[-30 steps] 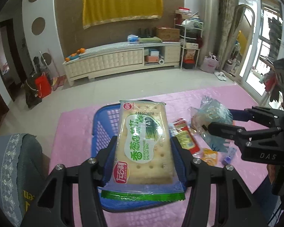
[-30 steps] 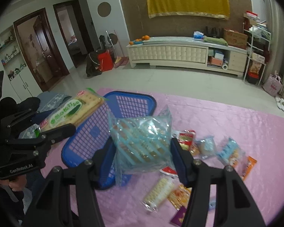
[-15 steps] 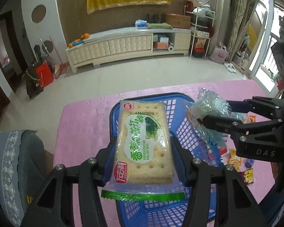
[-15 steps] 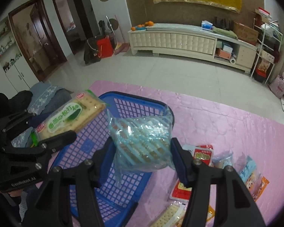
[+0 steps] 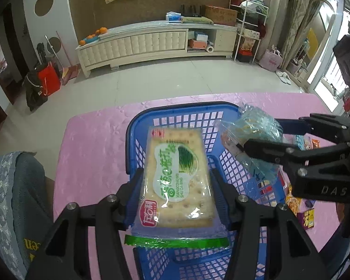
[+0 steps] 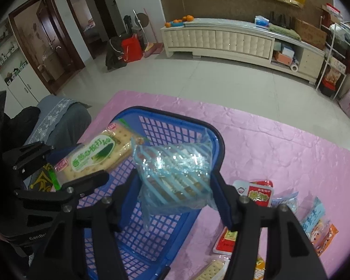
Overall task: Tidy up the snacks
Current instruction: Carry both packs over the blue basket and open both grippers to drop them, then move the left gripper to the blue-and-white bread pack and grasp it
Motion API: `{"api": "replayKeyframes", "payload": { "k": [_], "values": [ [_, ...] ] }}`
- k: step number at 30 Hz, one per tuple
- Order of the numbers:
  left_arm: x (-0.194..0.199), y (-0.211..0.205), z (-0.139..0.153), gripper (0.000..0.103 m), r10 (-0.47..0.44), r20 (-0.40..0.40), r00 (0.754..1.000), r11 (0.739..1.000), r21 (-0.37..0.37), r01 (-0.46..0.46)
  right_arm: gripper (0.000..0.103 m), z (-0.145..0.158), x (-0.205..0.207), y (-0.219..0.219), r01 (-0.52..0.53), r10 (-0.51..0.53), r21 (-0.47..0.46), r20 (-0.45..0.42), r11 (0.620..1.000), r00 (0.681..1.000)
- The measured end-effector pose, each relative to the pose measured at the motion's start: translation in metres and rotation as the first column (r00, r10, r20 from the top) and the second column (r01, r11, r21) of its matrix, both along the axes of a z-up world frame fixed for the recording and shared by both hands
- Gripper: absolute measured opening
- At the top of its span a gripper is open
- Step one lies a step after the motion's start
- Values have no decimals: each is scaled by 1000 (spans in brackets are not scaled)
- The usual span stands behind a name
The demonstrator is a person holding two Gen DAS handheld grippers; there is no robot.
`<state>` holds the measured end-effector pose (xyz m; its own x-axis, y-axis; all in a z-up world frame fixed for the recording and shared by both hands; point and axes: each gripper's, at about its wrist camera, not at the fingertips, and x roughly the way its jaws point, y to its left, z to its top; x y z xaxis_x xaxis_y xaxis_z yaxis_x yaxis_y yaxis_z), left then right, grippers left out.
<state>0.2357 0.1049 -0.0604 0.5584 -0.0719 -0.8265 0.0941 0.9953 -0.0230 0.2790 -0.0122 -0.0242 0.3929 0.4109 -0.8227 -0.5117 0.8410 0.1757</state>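
Observation:
My left gripper [image 5: 176, 182] is shut on a flat cracker pack [image 5: 178, 177] with a green label, held above the blue mesh basket [image 5: 189, 112]. The pack also shows in the right wrist view [image 6: 93, 156]. My right gripper [image 6: 173, 186] is shut on a clear bag with light blue stripes [image 6: 175, 177], held over the basket's right side [image 6: 218, 140]. That bag [image 5: 252, 135] and the right gripper [image 5: 263, 140] show at right in the left wrist view. The basket looks empty inside.
The basket stands on a pink tablecloth [image 6: 280, 149]. Several loose snack packets [image 6: 259, 196] lie on the cloth to the basket's right. A grey cushioned chair [image 5: 9, 198] stands at the table's left edge. Tiled floor and a white cabinet [image 5: 140, 44] lie beyond.
Both grippers have moved forward and lower over the basket with their packs still held. The basket now fills more of both views.

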Motion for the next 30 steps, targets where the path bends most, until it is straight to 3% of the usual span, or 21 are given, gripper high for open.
{"api": "replayKeyframes", "payload": {
  "k": [2, 5, 11, 16, 30],
  "values": [
    [1, -3, 1, 57, -8, 3, 1000, 1000, 3, 8, 67, 1, 1, -1, 2, -2, 4, -3, 1000, 1000],
    [0, -3, 4, 72, -12, 13, 1000, 1000, 12, 12, 72, 0, 3, -2, 1, -1, -5, -19, 1000, 1000],
    [-5, -12, 9, 79, -18, 22, 1000, 998, 56, 17, 84, 6, 4, -14, 53, -53, 24, -10, 998, 999],
    [-14, -14, 16, 79, -13, 25, 1000, 999, 44, 12, 90, 18, -3, -30, 89, -90, 63, 2, 994, 996],
    [-31, -64, 41, 79, -52, 47, 998, 997, 57, 50, 90, 46, -31, -96, 188, -192, 71, 51, 980, 980]
  ]
}}
